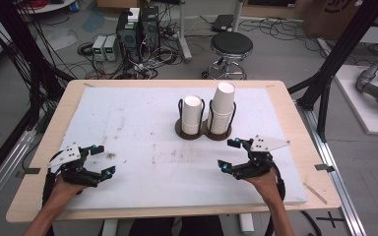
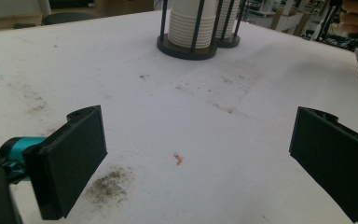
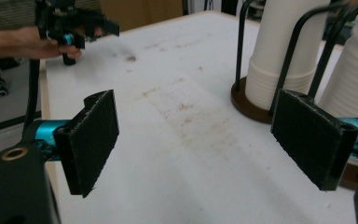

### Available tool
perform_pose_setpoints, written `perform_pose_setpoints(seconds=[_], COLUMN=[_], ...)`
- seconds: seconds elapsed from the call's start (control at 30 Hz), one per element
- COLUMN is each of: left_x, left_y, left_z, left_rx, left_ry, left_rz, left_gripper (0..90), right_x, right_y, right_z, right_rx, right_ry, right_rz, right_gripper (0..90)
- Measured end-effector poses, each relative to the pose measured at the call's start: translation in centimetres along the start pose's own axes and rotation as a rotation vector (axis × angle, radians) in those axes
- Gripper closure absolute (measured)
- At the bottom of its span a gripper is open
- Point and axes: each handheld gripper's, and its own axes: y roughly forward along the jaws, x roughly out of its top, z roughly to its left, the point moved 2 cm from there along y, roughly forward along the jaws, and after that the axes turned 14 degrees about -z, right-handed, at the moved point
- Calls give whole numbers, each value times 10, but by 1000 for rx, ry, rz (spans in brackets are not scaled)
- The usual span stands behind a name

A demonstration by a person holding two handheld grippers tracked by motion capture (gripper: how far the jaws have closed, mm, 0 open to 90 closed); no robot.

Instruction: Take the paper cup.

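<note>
A: Start with the biggest thing. What carries it all?

B: A wooden surface [image 1: 295, 123] with a white, stained mat [image 1: 138, 123] over most of it. Smudges sit at the mat's middle and near its left front.

A: And on the mat?

B: A dark double cup holder [image 1: 204, 129] toward the far side, a little right of centre. It has thin black uprights and two round bays. The left bay holds a shorter stack of white paper cups [image 1: 192, 114]; the right bay holds a taller stack [image 1: 221, 109] that leans slightly. The two stacks stand just beside each other.

A: Where are the tools?

B: Both are at the near edge, well apart from each other. The left tongs [image 1: 101, 160] hover near the mat's left front corner, held by the person's left hand [image 1: 64, 189]. Their two black pads are spread wide with only bare mat between them; the left gripper view looks between the pads toward the holder far ahead.

A: The other side?

B: The right tongs [image 1: 229, 153] sit near the front right, held by the right hand [image 1: 266, 184], nearer to the holder than the left ones but apart from it. They also stand wide apart, gripping nothing. In the right gripper view the holder and both stacks rise just beyond the right-hand pad [image 3: 312, 135].

A: Anything smaller?

B: A tiny reddish speck [image 2: 178, 159] on the mat between the left pads, beside a dark smudge [image 2: 109, 182].
</note>
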Motion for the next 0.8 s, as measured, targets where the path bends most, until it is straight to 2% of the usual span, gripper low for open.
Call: perform_pose_setpoints(seconds=[0.03, 0.23, 0.27, 0.3, 0.4, 0.5, 0.53, 0.6, 0.8], left_x=[0, 0, 0, 0, 0, 0, 0, 0, 0], left_y=[0, 1, 0, 0, 1, 1, 1, 1, 1], left_z=[0, 0, 1, 1, 0, 0, 0, 0, 0], left_rx=[2, 7, 8, 6, 4, 5, 5, 5, 5], left_ry=[-2, -11, -6, -8, -6, -8, -8, -9, -8], left_rz=[0, 3, 5, 5, 6, 6, 6, 5, 7], left_gripper=[37, 37, 37, 37, 37, 37, 37, 37, 37], right_x=[5, 33, 33, 43, 56, 71, 71, 87, 117], right_y=[-2, -14, -14, -18, -23, -25, -25, -26, -23], right_z=[0, -2, -2, -5, -10, -14, -14, -18, -29], right_rx=[-5, -28, -28, -45, -64, -79, -79, -91, -115], right_ry=[-9, -32, -32, -34, -41, -49, -49, -64, -92], right_rz=[-11, 3, 3, 3, 5, 8, 8, 5, 40], right_gripper=[156, 156, 156, 156, 156, 156, 156, 156, 156])
